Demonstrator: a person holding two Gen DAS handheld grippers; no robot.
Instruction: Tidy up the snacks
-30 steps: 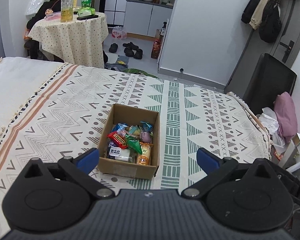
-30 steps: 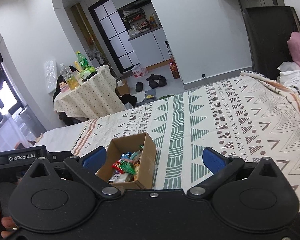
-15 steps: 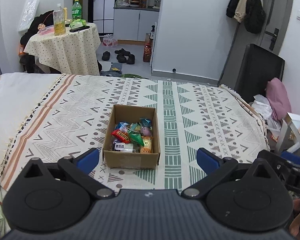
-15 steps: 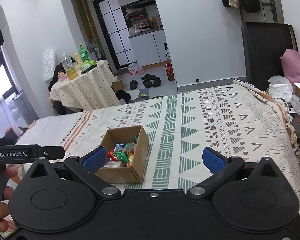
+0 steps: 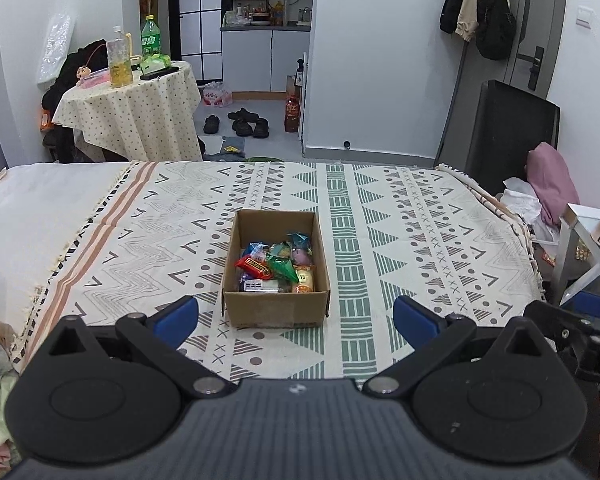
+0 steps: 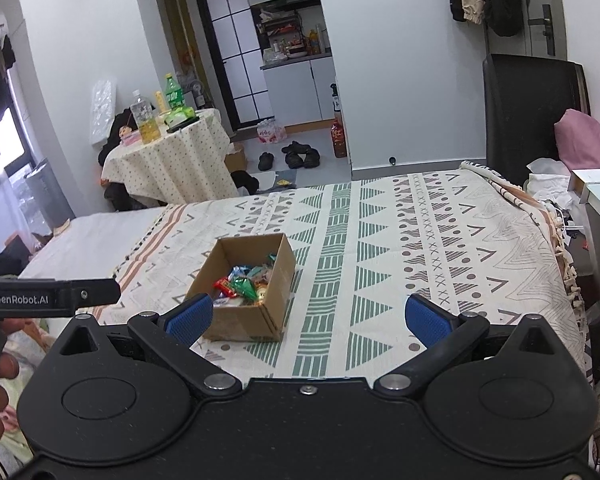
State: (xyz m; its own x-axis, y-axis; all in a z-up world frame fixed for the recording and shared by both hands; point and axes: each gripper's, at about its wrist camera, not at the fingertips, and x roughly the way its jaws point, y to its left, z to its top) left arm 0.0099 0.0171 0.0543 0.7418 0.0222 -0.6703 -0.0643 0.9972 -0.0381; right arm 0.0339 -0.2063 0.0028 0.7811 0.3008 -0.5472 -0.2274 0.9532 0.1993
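An open cardboard box (image 5: 275, 312) sits on the patterned bedspread (image 5: 420, 248). It holds several wrapped snacks (image 5: 278, 266) in red, green, blue and orange. The box also shows in the right wrist view (image 6: 244, 324), with the snacks (image 6: 240, 284) inside. My left gripper (image 5: 296, 316) is open and empty, held back from the box's near side. My right gripper (image 6: 308, 316) is open and empty, to the right of the box and back from it. The left gripper's body (image 6: 48, 298) shows at the left edge of the right wrist view.
A round table (image 5: 132, 116) with bottles stands beyond the bed on the left. Shoes (image 5: 240, 124) lie on the floor. A black chair (image 5: 512, 136) with a pink cloth stands at the right. A white stand (image 5: 588, 240) is beside the bed's right edge.
Both grippers have pulled back and risen from the box, which now looks smaller and farther. Both stay open and empty. The box has not moved.
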